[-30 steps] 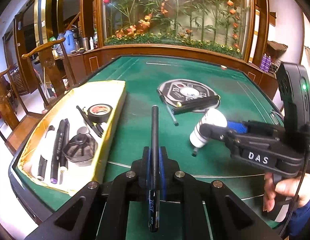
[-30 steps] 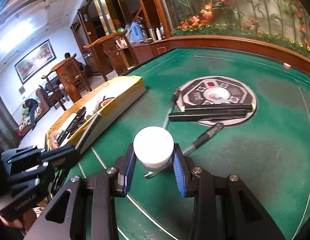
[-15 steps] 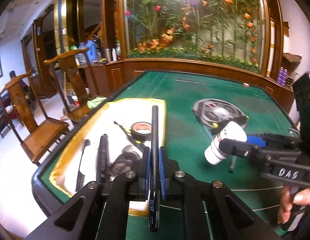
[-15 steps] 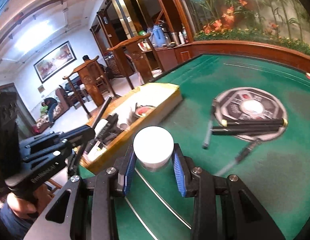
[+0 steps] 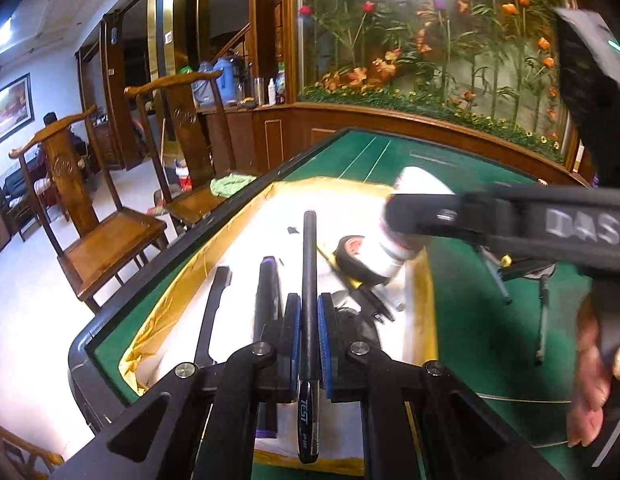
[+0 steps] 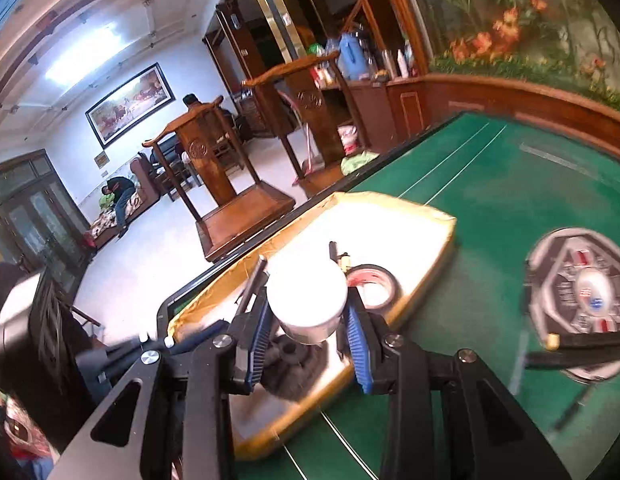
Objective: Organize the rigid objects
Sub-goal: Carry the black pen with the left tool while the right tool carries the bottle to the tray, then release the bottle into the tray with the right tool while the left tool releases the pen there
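The left gripper [image 5: 308, 332] clamps a slim black pen [image 5: 308, 280] above the yellow-rimmed white tray [image 5: 424, 280]. Beside it, the right gripper [image 6: 307, 330] grips a white cylindrical bottle [image 6: 306, 300] just inside the tray's near edge; bare white floor lies ahead of both.

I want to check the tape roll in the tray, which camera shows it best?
The right wrist view: the tape roll lies in the tray, its ring and hole mostly clear. In the left wrist view the bottle covers much of the roll.
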